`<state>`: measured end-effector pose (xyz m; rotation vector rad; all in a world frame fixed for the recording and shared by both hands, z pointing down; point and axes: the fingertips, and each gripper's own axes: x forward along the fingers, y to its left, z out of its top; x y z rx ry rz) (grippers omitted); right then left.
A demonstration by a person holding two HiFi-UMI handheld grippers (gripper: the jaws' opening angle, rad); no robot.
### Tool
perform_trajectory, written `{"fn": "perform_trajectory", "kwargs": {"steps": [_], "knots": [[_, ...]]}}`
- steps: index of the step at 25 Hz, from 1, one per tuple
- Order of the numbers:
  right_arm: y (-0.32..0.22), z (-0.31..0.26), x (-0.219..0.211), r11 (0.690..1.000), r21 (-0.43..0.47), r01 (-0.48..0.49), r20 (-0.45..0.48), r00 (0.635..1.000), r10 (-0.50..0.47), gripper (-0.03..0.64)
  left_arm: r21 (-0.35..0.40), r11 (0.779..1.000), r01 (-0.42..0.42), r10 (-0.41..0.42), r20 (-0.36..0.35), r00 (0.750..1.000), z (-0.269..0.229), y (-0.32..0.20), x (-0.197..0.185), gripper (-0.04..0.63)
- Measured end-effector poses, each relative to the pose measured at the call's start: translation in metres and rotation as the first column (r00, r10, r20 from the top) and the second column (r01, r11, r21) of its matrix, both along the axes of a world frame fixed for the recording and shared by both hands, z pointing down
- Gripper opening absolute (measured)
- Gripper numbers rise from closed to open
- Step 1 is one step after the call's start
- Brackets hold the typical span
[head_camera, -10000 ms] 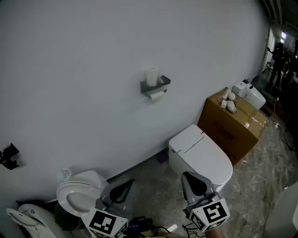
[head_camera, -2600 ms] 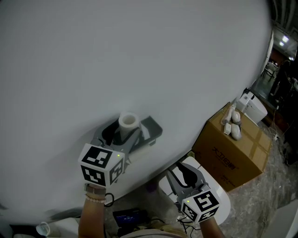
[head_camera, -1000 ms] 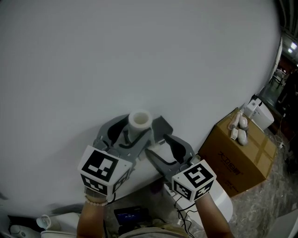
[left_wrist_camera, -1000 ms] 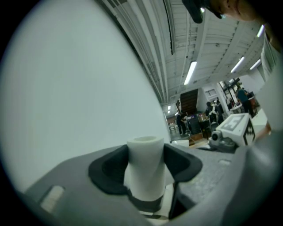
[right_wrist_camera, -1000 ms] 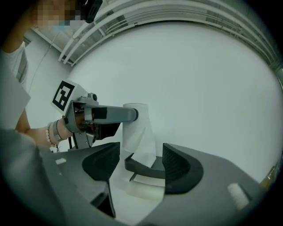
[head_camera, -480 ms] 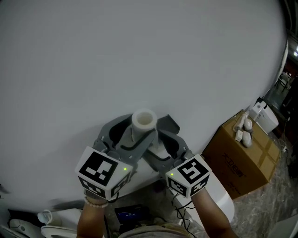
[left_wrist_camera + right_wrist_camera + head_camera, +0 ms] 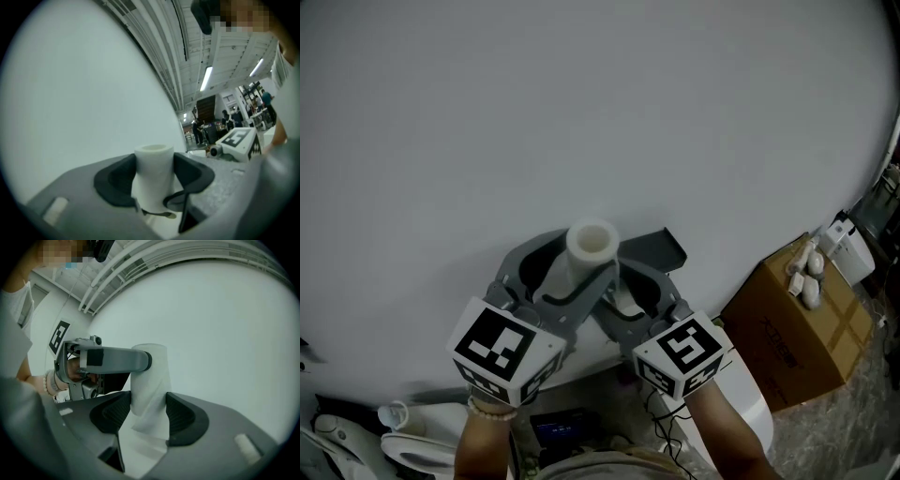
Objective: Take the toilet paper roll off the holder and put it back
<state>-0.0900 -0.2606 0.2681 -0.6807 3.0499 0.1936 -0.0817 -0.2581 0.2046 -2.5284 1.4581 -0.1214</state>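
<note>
The white toilet paper roll (image 7: pixel 591 246) stands upright between both grippers, in front of the wall. My left gripper (image 7: pixel 563 269) is shut on it, with a pad on each side of the roll (image 7: pixel 153 178). My right gripper (image 7: pixel 630 296) comes in from the right; its jaws have just been closing. Its pads touch the lower part of the roll (image 7: pixel 150 380) on both sides, under the left gripper's finger. A loose sheet hangs below the roll. The grey holder shelf (image 7: pixel 654 247) juts from the wall just right of the roll.
A brown cardboard box (image 7: pixel 806 319) with small white items on top stands at the right by the wall. Part of a white toilet (image 7: pixel 757 412) shows under my right hand. Another toilet bowl (image 7: pixel 412 448) sits at the lower left. The grey wall is close ahead.
My right gripper has come up from the lower right and closed in around the roll beside the left gripper. The roll and both grippers have shifted left, away from the holder shelf.
</note>
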Motion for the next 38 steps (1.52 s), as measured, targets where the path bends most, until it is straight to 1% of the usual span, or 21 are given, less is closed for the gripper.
{"fn": "perform_trajectory", "kwargs": {"steps": [9, 14, 21, 31, 38], "knots": [[0.028, 0.007, -0.043, 0.992, -0.01, 0.126, -0.019, 0.992, -0.126, 0.241, -0.009, 0.993, 0.118, -0.118, 0.002, 0.993, 0.007, 0.027, -0.043, 0.245], [0.045, 0.014, -0.069, 0.981, -0.022, 0.194, -0.023, 0.981, -0.194, 0.241, -0.02, 0.981, 0.191, -0.191, -0.003, 0.982, 0.014, 0.042, -0.069, 0.245], [0.067, 0.026, -0.095, 0.962, -0.039, 0.27, -0.032, 0.962, -0.271, 0.241, -0.044, 0.962, 0.27, -0.272, -0.022, 0.962, 0.026, 0.063, -0.097, 0.245], [0.092, 0.049, -0.112, 0.934, -0.086, 0.348, -0.056, 0.934, -0.353, 0.241, -0.076, 0.934, 0.349, -0.35, -0.001, 0.937, 0.051, 0.086, -0.115, 0.245], [0.108, 0.061, -0.112, 0.921, -0.093, 0.377, -0.071, 0.921, -0.384, 0.241, -0.103, 0.924, 0.368, -0.373, -0.025, 0.928, 0.062, 0.102, -0.117, 0.246]]}}
